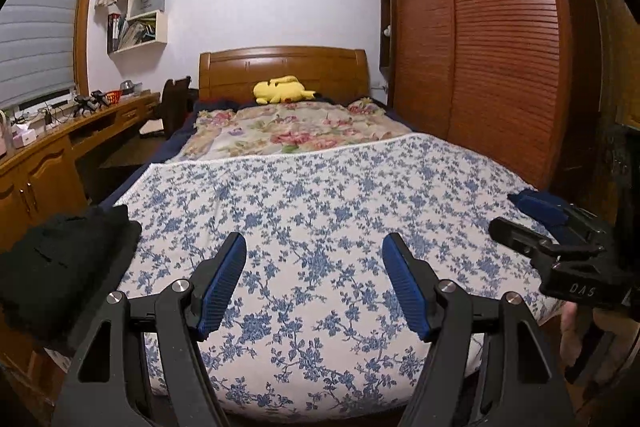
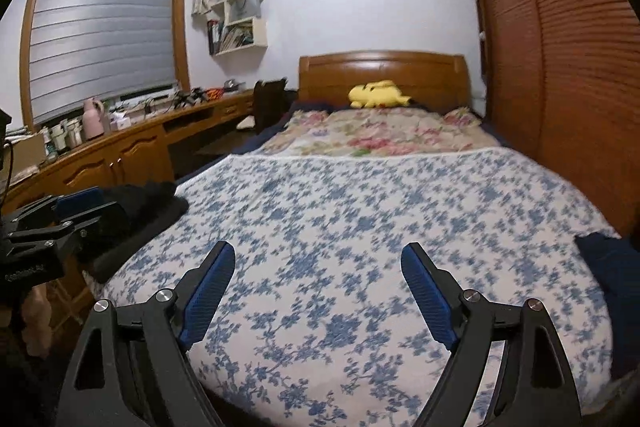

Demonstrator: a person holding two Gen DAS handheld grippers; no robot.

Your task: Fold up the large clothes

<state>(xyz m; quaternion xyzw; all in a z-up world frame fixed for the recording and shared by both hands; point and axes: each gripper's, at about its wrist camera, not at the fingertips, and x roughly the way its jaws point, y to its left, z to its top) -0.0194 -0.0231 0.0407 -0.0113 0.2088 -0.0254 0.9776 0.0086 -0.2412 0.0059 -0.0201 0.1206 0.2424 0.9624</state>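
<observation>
The left gripper (image 1: 314, 281) is hovering over the near end of the bed, its jaws standing spread with nothing between them. The black garment (image 1: 60, 267) is lying bunched at the bed's near left edge, left of those jaws and apart from them. The right gripper (image 2: 318, 293) is hanging over the blue floral sheet (image 2: 360, 227), its jaws spread and gripping nothing, with the black garment well to their left.
</observation>
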